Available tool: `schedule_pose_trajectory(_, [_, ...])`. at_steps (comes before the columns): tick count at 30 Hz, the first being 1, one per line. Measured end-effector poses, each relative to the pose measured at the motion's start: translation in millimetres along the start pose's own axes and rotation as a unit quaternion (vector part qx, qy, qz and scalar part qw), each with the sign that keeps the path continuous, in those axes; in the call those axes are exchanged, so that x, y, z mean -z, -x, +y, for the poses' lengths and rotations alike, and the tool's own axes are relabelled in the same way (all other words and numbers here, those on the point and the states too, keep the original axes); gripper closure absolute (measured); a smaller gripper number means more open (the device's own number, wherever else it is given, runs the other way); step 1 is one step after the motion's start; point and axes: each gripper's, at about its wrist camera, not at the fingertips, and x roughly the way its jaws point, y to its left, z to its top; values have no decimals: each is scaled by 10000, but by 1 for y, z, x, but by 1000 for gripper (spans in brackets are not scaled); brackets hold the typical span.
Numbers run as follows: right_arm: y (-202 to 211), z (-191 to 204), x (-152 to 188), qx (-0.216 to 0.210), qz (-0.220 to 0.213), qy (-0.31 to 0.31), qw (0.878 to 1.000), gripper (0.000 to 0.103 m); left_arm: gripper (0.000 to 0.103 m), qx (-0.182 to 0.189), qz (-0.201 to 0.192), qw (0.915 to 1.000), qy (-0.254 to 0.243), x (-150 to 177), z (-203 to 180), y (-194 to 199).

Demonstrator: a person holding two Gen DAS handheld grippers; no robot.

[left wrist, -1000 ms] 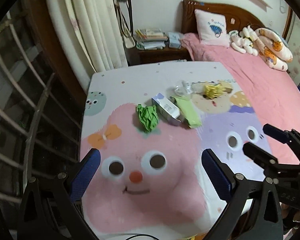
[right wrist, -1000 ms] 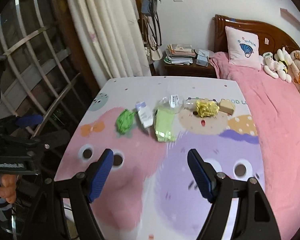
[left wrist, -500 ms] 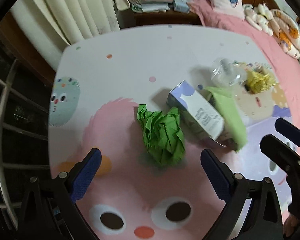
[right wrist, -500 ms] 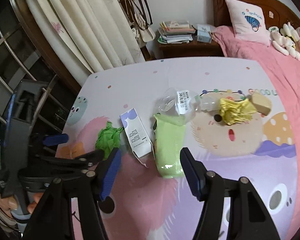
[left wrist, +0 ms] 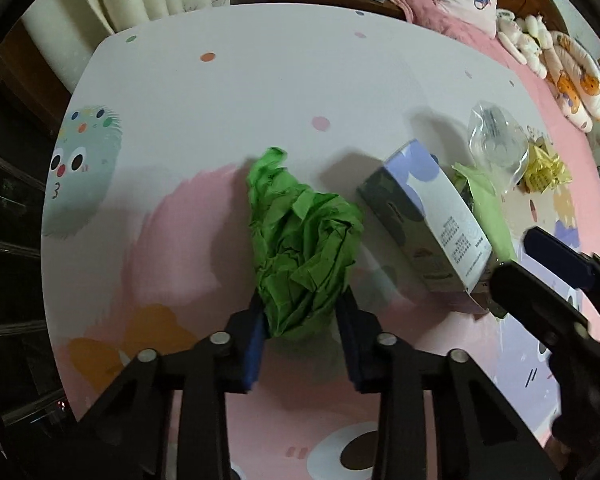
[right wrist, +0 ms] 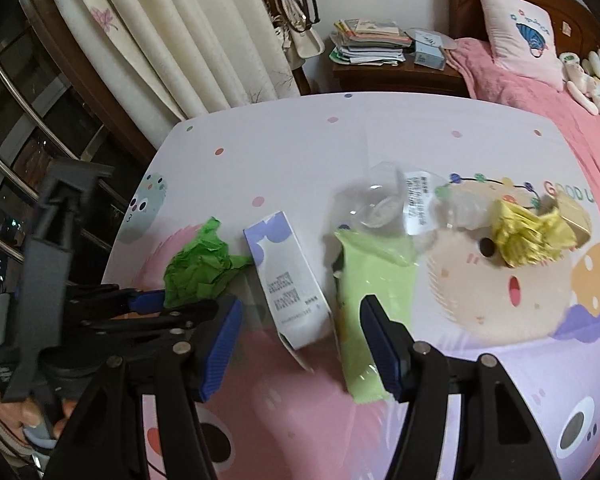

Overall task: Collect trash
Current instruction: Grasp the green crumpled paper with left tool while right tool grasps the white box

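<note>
My left gripper (left wrist: 302,314): its jaws have just been closing and now pinch the near end of the green paper ball (left wrist: 302,248); both blue pads press into its sides.
My right gripper (right wrist: 300,334): jaws apart, nothing clamped; the white and purple carton (right wrist: 286,280) lies between the fingers, its near end in the gap, no pad touching it that I can see.
Green paper ball: one, resting on the cartoon table cover (left wrist: 228,92), leftmost of the row.
Carton: one, lying flat just right of the ball.
Pale green packet (right wrist: 370,300): one, beside the carton, under my right-hand pad.
Clear plastic wrap (right wrist: 384,206): one crumpled piece, behind the packet.
Yellow paper wad (right wrist: 530,238): one, further right.
Tan block (right wrist: 574,212): one, touching the yellow wad.
Trash count: six pieces on the table.
</note>
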Motion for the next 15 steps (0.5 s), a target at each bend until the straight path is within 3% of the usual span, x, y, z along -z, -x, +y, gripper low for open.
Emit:
schedule_pose_trajectory(11, [-47, 17, -22, 243, 294, 316, 9988, 42, 74, 18, -266, 9993, 246, 8, 40, 21])
schedule_pose_trajectory(15, [-63, 23, -21, 257, 520, 467, 9972, 63, 74, 74, -325, 9990, 286, 10, 45, 27])
